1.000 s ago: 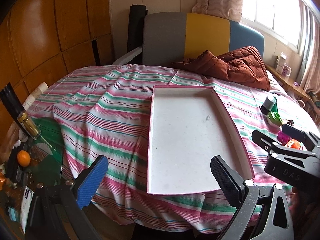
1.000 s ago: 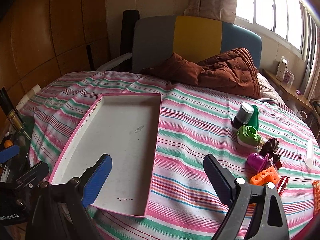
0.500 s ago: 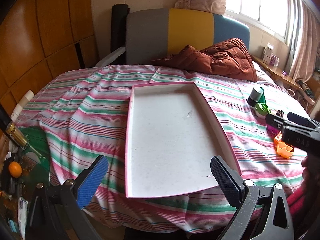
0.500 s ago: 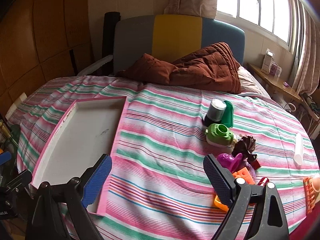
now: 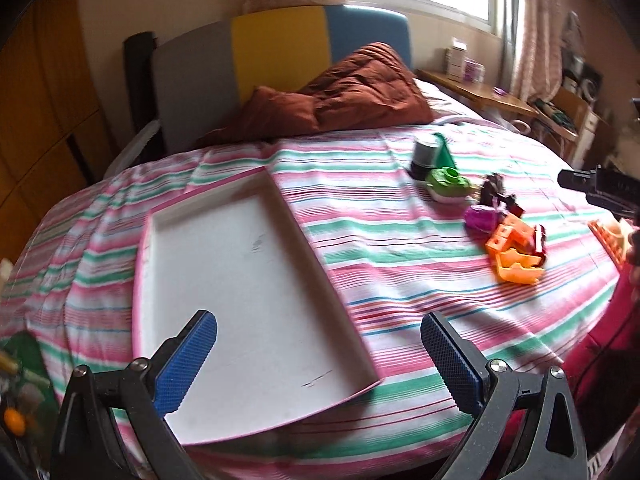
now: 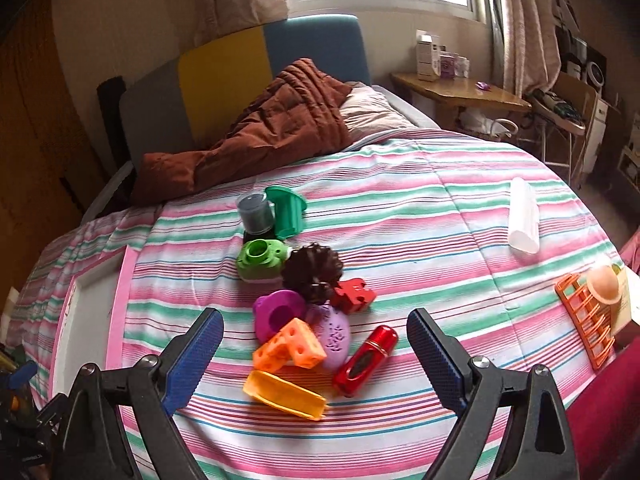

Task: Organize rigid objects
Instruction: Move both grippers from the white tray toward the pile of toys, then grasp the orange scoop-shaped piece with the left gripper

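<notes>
Two grippers hang over a striped bedspread (image 6: 400, 208), each with its fingers spread wide apart and nothing between them. From its own camera, the left gripper (image 5: 318, 354) sits above the near end of a shallow white tray (image 5: 248, 280) with a pink rim, which lies on the left part of the bed and holds nothing. The right gripper (image 6: 314, 344) hovers over a cluster of small toys lying well to the right of the tray.

Nearest its fingers are an orange scoop (image 6: 286, 394), an orange block with holes (image 6: 290, 344), a red lipstick-like tube (image 6: 366, 354) and a purple oval piece (image 6: 334, 332), all touching or just beside one another. Behind them lie a magenta cup shape (image 6: 278, 312), a red puzzle-like piece (image 6: 354, 295), a dark brown spiky ball (image 6: 314, 270), and a green ring-shaped toy (image 6: 262, 258). Farther back stand a grey jar (image 6: 254, 212) and a green cup (image 6: 288, 210) tipped on its side, just beside each other.

Well apart to the right lie a white tube (image 6: 523, 216) and an orange grid rack (image 6: 584, 316) with a peach ball (image 6: 604, 283) on it. A brown quilt (image 6: 256, 140) is heaped at the headboard.
</notes>
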